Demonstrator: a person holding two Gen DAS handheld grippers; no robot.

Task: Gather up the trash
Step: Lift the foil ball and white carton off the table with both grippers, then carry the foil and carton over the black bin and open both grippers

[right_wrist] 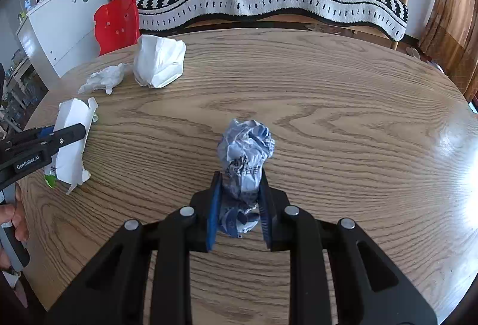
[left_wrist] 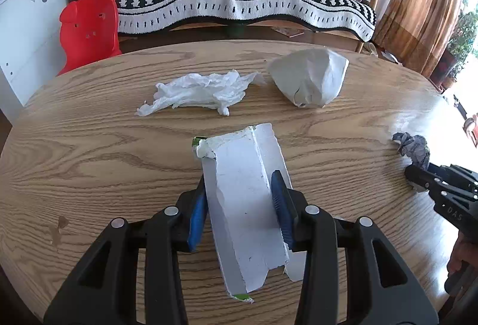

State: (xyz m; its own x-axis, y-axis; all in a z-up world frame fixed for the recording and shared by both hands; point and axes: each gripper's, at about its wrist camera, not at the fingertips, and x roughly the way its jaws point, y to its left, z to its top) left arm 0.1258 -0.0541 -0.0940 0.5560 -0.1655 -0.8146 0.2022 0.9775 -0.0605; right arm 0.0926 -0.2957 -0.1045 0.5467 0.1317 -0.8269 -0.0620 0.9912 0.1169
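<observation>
Left gripper [left_wrist: 242, 199]: blue ribbed pads clamped on the torn white carton [left_wrist: 248, 205], flattened card with green scraps at its ends.
Right gripper [right_wrist: 239, 205]: closed around a crumpled blue-grey printed paper ball [right_wrist: 245, 154]; its print is unreadable.
Writing: "GenRobot.AI" on the left gripper's side.
Table [right_wrist: 343, 122]: round, oak-grain; a crumpled tissue [left_wrist: 203, 92] and a white paper bag [left_wrist: 310, 77] lie near the far edge.

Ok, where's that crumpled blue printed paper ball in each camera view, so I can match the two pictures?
Left wrist view: the crumpled blue paper ball sits at the far right edge, held at the tip of the right gripper.
Right wrist view: the ball is at centre, between the right gripper's blue pads.
Shared landmark: the red plastic chair beyond the table's far left edge.
</observation>
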